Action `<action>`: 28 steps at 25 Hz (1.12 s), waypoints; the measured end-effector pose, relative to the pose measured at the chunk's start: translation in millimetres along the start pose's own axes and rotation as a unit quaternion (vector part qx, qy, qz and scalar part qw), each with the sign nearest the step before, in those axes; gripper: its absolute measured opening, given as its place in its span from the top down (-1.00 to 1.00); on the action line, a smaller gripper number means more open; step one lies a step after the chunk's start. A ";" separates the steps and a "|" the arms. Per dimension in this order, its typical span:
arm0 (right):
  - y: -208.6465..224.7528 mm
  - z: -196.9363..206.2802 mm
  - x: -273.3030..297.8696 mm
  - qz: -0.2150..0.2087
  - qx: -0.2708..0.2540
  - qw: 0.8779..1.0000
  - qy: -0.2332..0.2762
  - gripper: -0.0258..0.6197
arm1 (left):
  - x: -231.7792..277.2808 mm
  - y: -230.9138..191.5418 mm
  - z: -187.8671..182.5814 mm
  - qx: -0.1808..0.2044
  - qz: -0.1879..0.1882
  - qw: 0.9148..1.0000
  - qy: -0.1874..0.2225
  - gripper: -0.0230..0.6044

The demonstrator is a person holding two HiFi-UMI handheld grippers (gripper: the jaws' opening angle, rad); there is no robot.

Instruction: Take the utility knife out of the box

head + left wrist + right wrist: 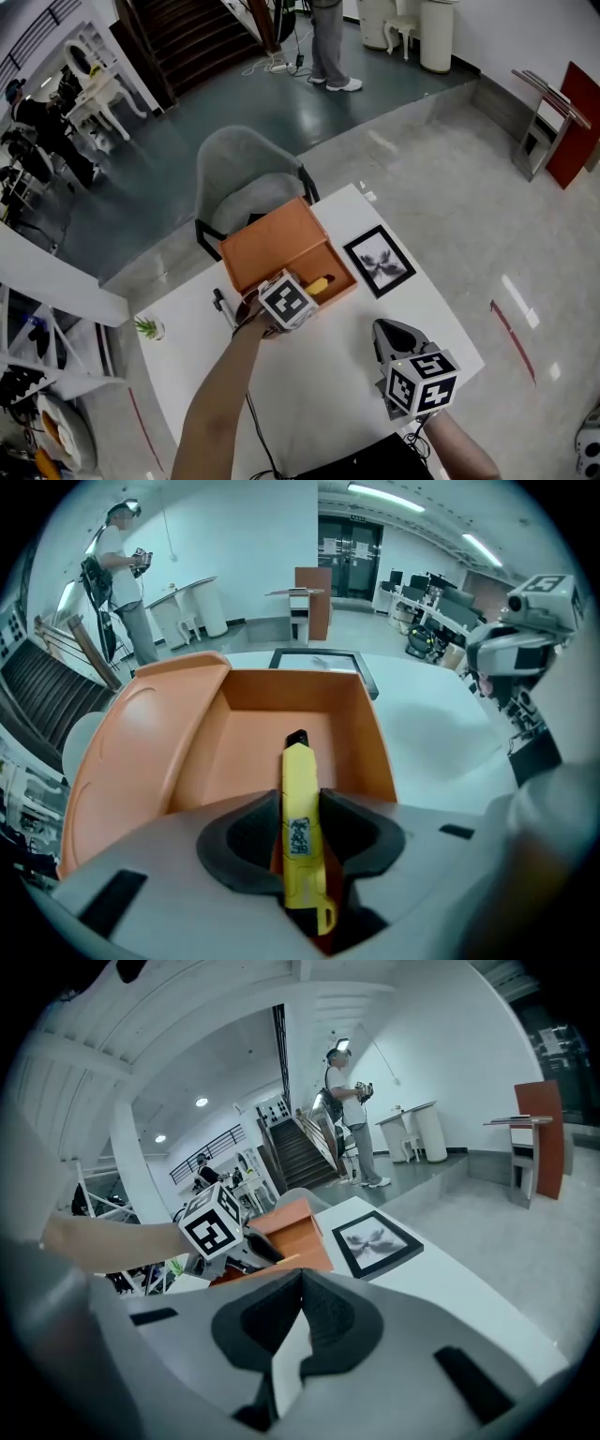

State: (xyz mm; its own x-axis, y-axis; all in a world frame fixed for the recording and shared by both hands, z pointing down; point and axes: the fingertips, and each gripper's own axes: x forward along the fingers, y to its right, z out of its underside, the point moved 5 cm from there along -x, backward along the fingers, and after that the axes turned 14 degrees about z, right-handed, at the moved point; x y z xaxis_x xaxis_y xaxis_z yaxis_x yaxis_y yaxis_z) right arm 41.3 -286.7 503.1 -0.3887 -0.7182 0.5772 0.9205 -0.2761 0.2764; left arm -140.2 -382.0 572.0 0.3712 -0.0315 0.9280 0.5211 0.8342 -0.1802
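Fingers (248, 841) of the left gripper (301, 808) clamp the yellow utility knife (299, 766), its tip over the open orange box (281, 694) at 12 o'clock. The right gripper (299, 1277) hangs above the bench (314, 380), fingers together, empty.

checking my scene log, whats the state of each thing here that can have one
box: open, lid swung back
utility knife: between the left jaws, tip pointing into the box
left gripper: jaws shut on the utility knife
right gripper: jaws shut, nothing in them
picture frame: lying flat on the table, face up
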 end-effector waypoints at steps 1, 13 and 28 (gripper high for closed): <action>-0.6 -0.2 0.2 -0.001 0.000 1.000 -0.001 0.92 | -0.5 0.4 -0.7 0.003 -0.001 1.000 0.000 0.52; -4.6 -2.0 -3.4 -0.011 -0.003 1.000 -0.001 0.92 | -14.9 8.1 -0.3 -0.003 -0.046 0.998 0.044 0.58; -23.2 -14.3 -15.7 -0.023 -0.014 0.999 0.017 0.92 | -82.2 40.4 9.9 -0.055 -0.135 0.966 0.212 0.57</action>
State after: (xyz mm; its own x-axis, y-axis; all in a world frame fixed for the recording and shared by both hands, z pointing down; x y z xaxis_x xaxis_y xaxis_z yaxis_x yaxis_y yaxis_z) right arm 26.7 -278.1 476.6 -0.4290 -0.7260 0.5374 0.9029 -0.3266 0.2796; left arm -157.2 -340.2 491.7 0.4806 -0.4817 0.7328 0.7129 0.7012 -0.0066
